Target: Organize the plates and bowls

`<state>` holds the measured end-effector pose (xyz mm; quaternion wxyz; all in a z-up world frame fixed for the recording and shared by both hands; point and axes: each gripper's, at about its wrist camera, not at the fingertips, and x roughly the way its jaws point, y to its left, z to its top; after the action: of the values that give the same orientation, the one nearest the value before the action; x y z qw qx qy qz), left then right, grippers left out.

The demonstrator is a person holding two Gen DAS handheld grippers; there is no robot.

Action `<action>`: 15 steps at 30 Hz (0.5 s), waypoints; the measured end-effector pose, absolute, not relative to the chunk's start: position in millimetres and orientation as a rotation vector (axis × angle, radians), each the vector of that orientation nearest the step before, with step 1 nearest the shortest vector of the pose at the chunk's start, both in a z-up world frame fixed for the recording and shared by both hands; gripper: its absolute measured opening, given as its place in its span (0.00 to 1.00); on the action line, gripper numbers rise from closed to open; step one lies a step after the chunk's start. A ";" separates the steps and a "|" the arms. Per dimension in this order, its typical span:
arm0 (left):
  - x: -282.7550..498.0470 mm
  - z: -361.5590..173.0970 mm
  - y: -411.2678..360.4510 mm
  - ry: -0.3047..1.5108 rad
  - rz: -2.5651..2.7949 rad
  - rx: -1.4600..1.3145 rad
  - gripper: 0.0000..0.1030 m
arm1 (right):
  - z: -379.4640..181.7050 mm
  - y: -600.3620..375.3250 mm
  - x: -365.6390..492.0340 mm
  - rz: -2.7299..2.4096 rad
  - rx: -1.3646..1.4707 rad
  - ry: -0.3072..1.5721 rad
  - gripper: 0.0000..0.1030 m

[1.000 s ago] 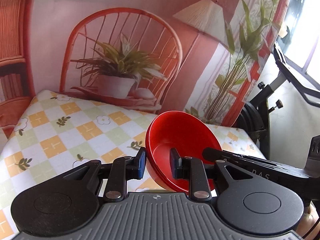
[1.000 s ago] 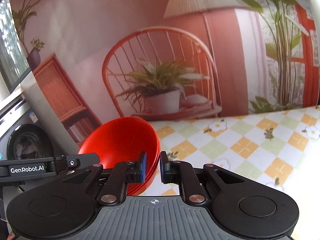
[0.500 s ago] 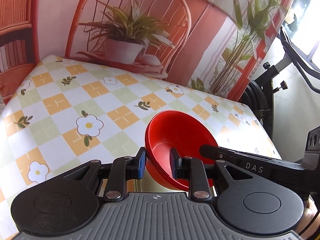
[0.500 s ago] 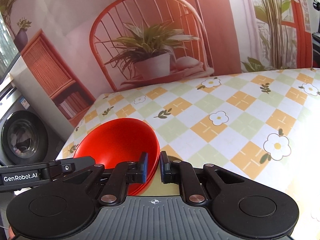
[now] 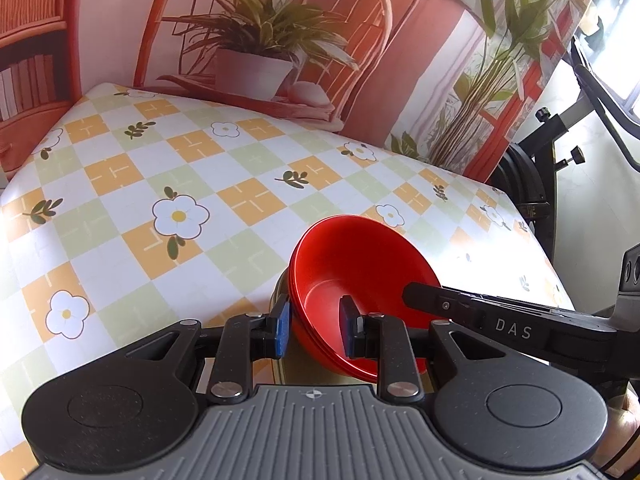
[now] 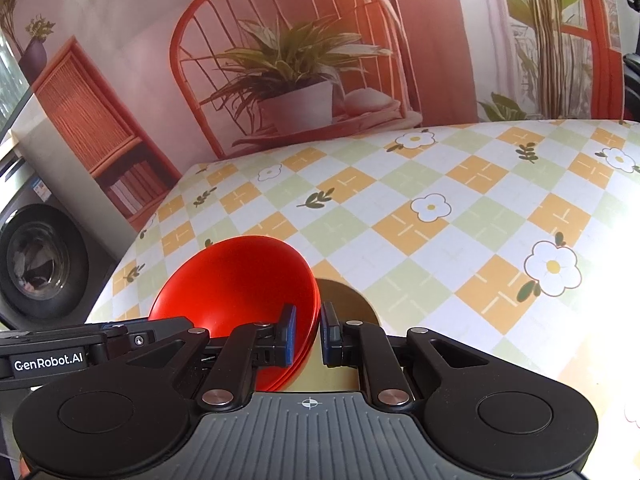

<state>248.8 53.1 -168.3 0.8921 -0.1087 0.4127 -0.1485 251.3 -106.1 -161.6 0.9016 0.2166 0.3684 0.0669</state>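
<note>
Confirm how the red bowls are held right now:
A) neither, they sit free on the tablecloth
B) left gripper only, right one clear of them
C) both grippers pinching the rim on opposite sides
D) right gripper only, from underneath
C: the left gripper has one pad inside and one outside the rim of the red bowls, and the right gripper clamps the opposite rim the same way.

Home laundry corner: washing machine (image 6: 38, 264) (front-loader), floral tablecloth (image 6: 440, 216)
</note>
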 end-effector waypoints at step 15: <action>245.6 -174.3 47.7 0.856 -0.284 -0.203 0.26 | -171.2 -103.3 252.1 0.135 0.438 0.797 0.12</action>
<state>245.6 47.7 -174.3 0.8950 -0.0981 0.4129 -0.1372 252.1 -103.3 -171.2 0.8962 0.2115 0.3844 0.0653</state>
